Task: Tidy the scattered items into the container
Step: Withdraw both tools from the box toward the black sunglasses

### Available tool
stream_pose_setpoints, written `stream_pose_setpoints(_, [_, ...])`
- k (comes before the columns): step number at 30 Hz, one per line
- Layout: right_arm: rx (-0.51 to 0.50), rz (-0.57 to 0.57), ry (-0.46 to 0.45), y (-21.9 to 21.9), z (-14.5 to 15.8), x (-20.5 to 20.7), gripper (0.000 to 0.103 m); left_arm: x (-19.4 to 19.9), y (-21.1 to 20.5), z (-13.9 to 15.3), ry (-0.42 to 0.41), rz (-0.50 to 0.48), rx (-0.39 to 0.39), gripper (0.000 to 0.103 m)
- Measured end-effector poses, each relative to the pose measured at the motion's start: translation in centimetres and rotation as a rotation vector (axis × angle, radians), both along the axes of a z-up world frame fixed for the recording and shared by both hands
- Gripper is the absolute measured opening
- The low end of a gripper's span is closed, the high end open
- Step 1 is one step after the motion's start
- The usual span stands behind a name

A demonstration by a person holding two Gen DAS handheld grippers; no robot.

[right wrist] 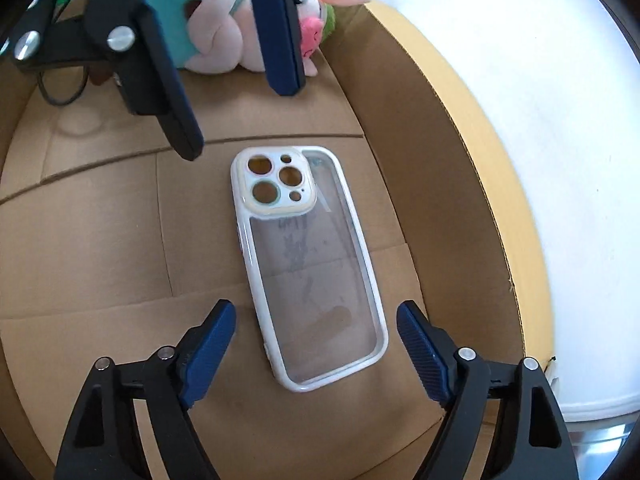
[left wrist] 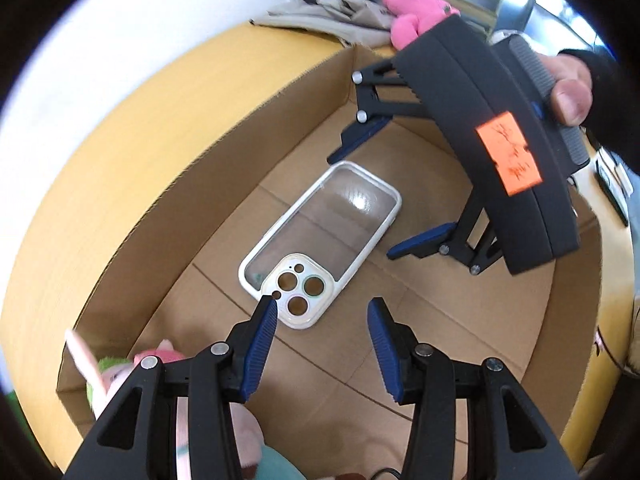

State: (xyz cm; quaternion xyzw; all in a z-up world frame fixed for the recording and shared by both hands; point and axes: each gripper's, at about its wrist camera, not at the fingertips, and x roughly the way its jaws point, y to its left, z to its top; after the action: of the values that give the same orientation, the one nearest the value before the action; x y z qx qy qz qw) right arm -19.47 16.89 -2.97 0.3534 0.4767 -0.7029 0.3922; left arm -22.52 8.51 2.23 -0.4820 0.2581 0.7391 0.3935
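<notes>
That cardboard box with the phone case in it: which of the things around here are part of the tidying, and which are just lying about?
Part of the job:
- cardboard box, the container
- clear phone case, flat on its floor
- plush toy, in a corner of the box
- right tongs and left tongs, both open and empty

Just lying about:
- beige cloth beyond the box
- black cable

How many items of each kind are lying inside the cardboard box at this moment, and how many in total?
Phone case: 1, clear with a white rim, flat on the floor of the cardboard box
Plush toy: 1, pink and teal, at the far end in the right wrist view
Black cable: 1, only partly in view
Total: 3
</notes>
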Motion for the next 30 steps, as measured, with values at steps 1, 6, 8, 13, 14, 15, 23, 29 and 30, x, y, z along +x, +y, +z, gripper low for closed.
stream_pose_setpoints(1, [-0.018, -0.003, -0.006, 0.2, 0.3, 0.3, 0.085, 0.5, -0.4, 0.4, 0.009, 0.007, 0.020, 0.046])
stream_pose_setpoints(6, [-0.079, -0.066, -0.002, 1.7, 2.8, 3.0, 0.085, 4.3, -3.2, 3.3, 0.081, 0.113, 0.118, 0.046])
stream_pose_setpoints(8, [-0.124, -0.132, 0.000, 2.2, 4.4, 4.3, 0.086, 6.2, -4.8, 4.8, 0.133, 0.184, 0.144, 0.052])
stream_pose_setpoints(13, [-0.319, -0.357, -0.009, 1.5, 9.1, 8.4, 0.091, 11.2, -5.8, 8.6, 0.268, 0.355, 0.223, 0.076])
stream_pose_setpoints(14, [-0.356, -0.400, 0.002, 0.8, 10.3, 9.4, 0.093, 12.8, -5.7, 8.9, 0.294, 0.380, 0.233, 0.079])
stream_pose_setpoints(15, [-0.391, -0.441, 0.013, 0.5, 11.0, 10.6, 0.096, 14.2, -5.6, 9.1, 0.309, 0.396, 0.244, 0.079])
stream_pose_setpoints(23, [-0.568, -0.692, 0.085, 5.9, 15.6, 21.1, 0.099, 23.2, -5.4, 9.9, 0.281, 0.488, 0.328, 0.079])
stream_pose_setpoints(29, [-0.566, -0.759, 0.060, 7.8, 13.4, 24.9, 0.099, 28.0, -3.4, 8.6, 0.221, 0.490, 0.367, 0.079])
stream_pose_setpoints(30, [-0.571, -0.764, 0.049, 7.9, 12.9, 25.2, 0.099, 28.4, -3.1, 8.2, 0.203, 0.490, 0.379, 0.079])
